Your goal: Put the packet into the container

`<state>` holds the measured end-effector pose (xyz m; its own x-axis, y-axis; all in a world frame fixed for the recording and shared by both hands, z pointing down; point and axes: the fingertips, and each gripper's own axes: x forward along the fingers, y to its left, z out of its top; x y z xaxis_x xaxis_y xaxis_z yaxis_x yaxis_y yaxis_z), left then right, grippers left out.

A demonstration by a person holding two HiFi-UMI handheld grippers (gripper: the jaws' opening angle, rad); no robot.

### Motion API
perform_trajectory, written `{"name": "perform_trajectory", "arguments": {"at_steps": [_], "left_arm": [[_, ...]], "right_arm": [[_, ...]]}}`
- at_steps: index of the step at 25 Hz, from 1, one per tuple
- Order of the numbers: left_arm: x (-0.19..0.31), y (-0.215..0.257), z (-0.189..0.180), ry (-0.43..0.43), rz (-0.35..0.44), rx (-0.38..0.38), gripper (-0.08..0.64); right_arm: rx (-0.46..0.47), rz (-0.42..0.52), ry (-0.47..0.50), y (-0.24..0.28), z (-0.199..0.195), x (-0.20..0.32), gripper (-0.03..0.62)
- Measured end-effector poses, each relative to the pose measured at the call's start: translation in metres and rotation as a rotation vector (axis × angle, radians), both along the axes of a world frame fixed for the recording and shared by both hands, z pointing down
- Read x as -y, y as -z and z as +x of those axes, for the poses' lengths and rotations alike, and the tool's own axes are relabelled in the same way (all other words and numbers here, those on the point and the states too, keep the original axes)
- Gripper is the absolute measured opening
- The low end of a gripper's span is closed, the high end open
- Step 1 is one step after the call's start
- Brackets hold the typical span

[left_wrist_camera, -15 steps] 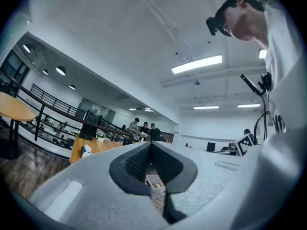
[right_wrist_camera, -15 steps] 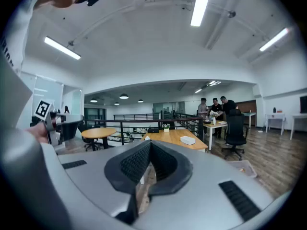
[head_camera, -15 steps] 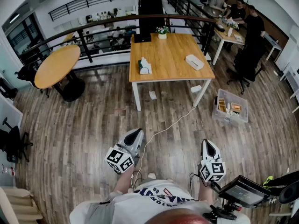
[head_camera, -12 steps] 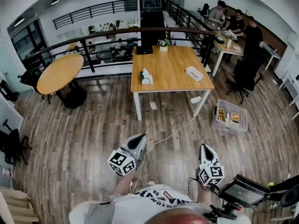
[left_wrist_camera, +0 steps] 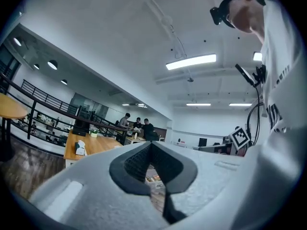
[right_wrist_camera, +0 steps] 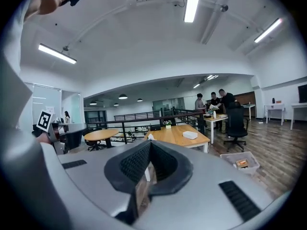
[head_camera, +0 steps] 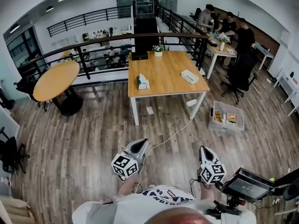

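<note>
A white flat packet (head_camera: 189, 76) lies on the right part of the wooden table (head_camera: 163, 85); the right gripper view shows this packet (right_wrist_camera: 190, 135) too. A clear plastic container (head_camera: 226, 117) with a few items inside stands on the floor to the right of the table, also seen as the container (right_wrist_camera: 242, 162). My left gripper (head_camera: 139, 144) and right gripper (head_camera: 206, 149) are held low, close to the person's body and far from the table. Both are shut with nothing between the jaws, as the left gripper (left_wrist_camera: 151, 145) and right gripper (right_wrist_camera: 149, 145) views confirm.
A tissue box (head_camera: 142, 82) and a potted plant (head_camera: 158, 49) sit on the table. A white cable (head_camera: 169, 130) runs across the floor. A round table (head_camera: 55, 80) stands at the left by a railing (head_camera: 103, 45). People work at a desk (head_camera: 224, 41) at the back right.
The head view has shifted: the table and container sit a little further left and higher in the picture. Both grippers stay low and shut, the left one slightly further right.
</note>
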<state>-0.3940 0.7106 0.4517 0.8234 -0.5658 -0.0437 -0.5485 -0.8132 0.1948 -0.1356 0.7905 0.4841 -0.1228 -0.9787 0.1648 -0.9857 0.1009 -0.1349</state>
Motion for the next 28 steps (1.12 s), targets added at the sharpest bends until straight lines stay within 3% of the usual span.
{"name": "perform_trajectory", "arguments": {"at_steps": [7,12,16,22,28], "left_arm": [[0.021,-0.021,0.015,-0.09,-0.002,0.052,0.003],[0.03,-0.03,0.013,-0.101,0.0,0.071,0.003],[0.052,-0.025,0.022,-0.071,0.005,0.068,0.004],[0.102,-0.02,0.065,0.016,0.011,0.04,0.003],[0.148,-0.015,0.115,-0.009,0.027,0.087,0.003]], "right_arm": [[-0.062,-0.034,-0.04,0.002,-0.001,0.016,0.008],[-0.069,-0.034,-0.037,-0.015,-0.005,0.029,0.008],[-0.028,-0.015,0.009,-0.015,-0.002,0.063,0.008],[-0.021,-0.012,0.1,-0.022,0.02,0.139,0.008],[-0.048,-0.043,0.192,-0.019,0.039,0.212,0.008]]}}
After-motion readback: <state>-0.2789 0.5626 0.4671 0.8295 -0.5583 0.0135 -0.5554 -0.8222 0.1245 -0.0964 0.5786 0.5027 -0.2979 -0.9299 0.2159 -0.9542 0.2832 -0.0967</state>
